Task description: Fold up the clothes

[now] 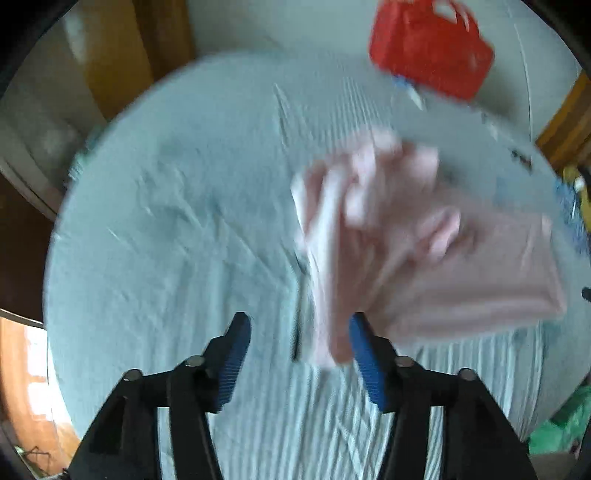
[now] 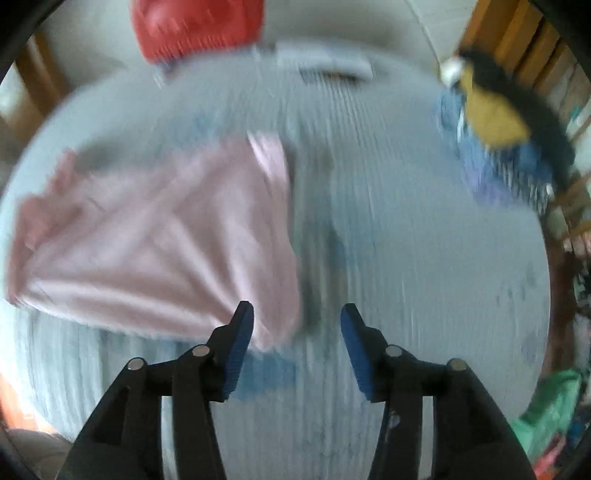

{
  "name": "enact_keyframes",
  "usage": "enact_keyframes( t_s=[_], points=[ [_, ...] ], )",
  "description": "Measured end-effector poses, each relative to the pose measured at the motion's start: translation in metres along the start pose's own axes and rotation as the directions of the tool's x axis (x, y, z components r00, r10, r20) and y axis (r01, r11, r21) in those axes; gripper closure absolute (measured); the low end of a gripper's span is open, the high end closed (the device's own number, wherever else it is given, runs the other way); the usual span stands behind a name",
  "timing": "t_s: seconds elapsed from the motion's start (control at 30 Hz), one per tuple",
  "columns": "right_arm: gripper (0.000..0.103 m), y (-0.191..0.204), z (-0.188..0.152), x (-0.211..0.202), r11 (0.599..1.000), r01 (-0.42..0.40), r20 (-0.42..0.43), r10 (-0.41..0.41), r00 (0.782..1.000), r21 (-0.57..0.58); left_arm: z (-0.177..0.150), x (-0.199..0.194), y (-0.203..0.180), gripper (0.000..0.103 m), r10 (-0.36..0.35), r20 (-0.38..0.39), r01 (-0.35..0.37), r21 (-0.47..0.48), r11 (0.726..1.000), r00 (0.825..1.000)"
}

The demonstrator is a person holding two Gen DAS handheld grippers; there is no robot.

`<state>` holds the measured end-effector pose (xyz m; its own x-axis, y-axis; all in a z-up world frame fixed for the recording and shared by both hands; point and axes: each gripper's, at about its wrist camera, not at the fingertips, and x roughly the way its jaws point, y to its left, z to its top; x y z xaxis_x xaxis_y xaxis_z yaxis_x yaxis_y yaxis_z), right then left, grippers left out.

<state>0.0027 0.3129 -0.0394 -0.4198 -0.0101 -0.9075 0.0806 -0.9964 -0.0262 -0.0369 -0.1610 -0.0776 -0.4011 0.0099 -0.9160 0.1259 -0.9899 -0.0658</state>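
The pink garment (image 1: 424,251) lay on the bed (image 1: 166,221). Both the left gripper (image 1: 299,332) and right gripper (image 2: 297,325) had their fingers spread, holding nothing. Smoothing the fold flat would help next.

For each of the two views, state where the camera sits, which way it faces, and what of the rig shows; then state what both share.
Left wrist: sits on the left gripper, facing steeply down along its open blue fingers at the bed; pink garment ahead to the right, a corner hanging between the fingers.
Right wrist: sits on the right gripper, facing steeply down at the bed; garment to the left, clothes pile upper right; fingers open.
Shared: bed, pink garment, red bag.
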Motion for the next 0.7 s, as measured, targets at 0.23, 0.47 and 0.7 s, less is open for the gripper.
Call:
enact_keyframes(
  t_s=[0.23,0.47,0.7],
  points=[
    [0.048,0.123,0.030,0.006,0.933,-0.302,0.038,0.315,0.948,-0.197,0.032,0.016,-0.032,0.040,-0.081,0.043,0.077,0.095,0.993,0.996],
    [0.048,0.238,0.051,0.044,0.848,-0.383,-0.046,0.395,0.918,-0.365,0.056,0.062,-0.068,0.040,-0.055,0.013,0.051,0.211,0.976,0.998],
    [0.047,0.276,0.062,0.078,0.812,-0.417,-0.117,0.406,0.906,-0.409,0.070,0.093,-0.069,0.067,-0.079,-0.011,0.080,0.230,0.970,0.997]
  ],
)
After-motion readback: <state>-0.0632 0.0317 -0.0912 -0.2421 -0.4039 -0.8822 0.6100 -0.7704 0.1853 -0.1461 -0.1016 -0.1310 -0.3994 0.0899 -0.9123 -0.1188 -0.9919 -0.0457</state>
